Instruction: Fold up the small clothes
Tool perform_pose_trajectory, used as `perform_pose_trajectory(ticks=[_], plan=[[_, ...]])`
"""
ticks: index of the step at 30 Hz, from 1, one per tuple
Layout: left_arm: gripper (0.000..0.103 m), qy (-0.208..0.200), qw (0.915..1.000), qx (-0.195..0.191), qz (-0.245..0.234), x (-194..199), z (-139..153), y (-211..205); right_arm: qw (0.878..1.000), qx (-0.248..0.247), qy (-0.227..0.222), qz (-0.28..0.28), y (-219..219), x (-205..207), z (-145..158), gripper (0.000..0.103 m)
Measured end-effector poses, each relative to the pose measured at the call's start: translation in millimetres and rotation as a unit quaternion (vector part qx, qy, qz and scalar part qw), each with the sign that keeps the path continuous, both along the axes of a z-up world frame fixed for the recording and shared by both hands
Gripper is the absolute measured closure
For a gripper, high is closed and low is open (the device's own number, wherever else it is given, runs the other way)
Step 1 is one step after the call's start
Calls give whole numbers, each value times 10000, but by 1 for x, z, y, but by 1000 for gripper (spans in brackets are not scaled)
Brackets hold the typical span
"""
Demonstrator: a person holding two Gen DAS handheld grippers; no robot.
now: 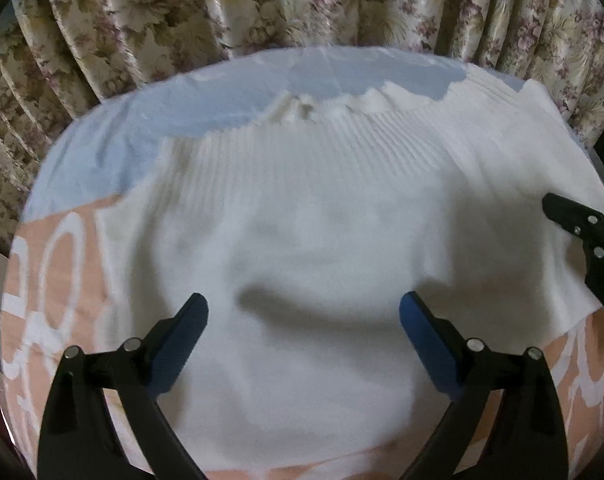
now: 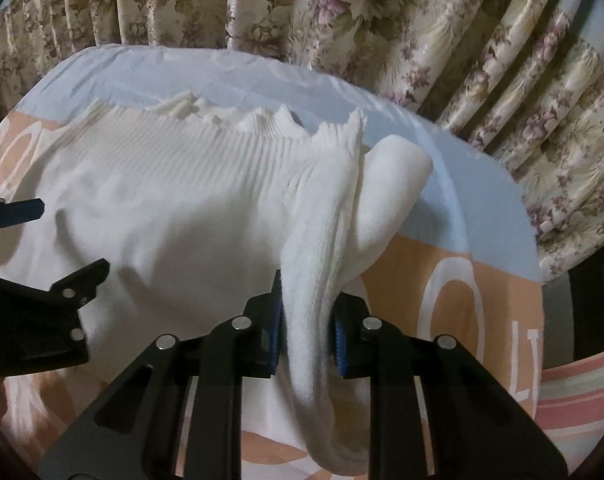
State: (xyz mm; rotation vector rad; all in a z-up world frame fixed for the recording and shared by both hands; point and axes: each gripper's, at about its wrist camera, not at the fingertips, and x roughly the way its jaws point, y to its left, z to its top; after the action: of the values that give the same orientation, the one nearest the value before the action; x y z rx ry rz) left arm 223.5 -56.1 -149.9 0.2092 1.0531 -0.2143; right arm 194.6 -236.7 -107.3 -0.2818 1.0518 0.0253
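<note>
A white knitted sweater (image 1: pixel 302 208) lies spread on a bed cover, its ribbed band toward the far side. My left gripper (image 1: pixel 302 320) is open and empty, hovering over the sweater's middle. My right gripper (image 2: pixel 308 320) is shut on a bunched fold of the sweater (image 2: pixel 322 240) at its right side and lifts it off the cover. The right gripper also shows at the right edge of the left wrist view (image 1: pixel 582 236). The left gripper shows at the left edge of the right wrist view (image 2: pixel 42 296).
The bed cover (image 1: pixel 102 128) is pale blue at the far side and peach with white letters (image 2: pixel 442 280) nearer. Floral curtains (image 2: pixel 342 20) hang close behind the bed.
</note>
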Motion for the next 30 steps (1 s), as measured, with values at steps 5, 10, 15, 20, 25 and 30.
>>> perform_pose_trajectory(ticks=[5, 10, 15, 20, 25, 30], plan=[[6, -271, 9987, 435, 20, 1, 19, 49, 9998, 60, -119, 178, 43, 1, 21, 83], [6, -424, 9963, 619, 430, 1, 30, 118, 9976, -10, -203, 660, 114, 5, 28, 83], [6, -442, 9912, 873, 888, -3, 26, 171, 9922, -241, 66, 1224, 191, 5, 1, 83], [6, -367, 9906, 810, 1036, -14, 25, 195, 9868, -478, 276, 1524, 233, -1, -28, 81], [6, -404, 9911, 679, 1074, -21, 32, 196, 9834, 370, 548, 1689, 227, -8, -7, 62], [6, -541, 9926, 566, 928, -25, 47, 187, 9804, 1175, 406, 1528, 175, -21, 45, 57]])
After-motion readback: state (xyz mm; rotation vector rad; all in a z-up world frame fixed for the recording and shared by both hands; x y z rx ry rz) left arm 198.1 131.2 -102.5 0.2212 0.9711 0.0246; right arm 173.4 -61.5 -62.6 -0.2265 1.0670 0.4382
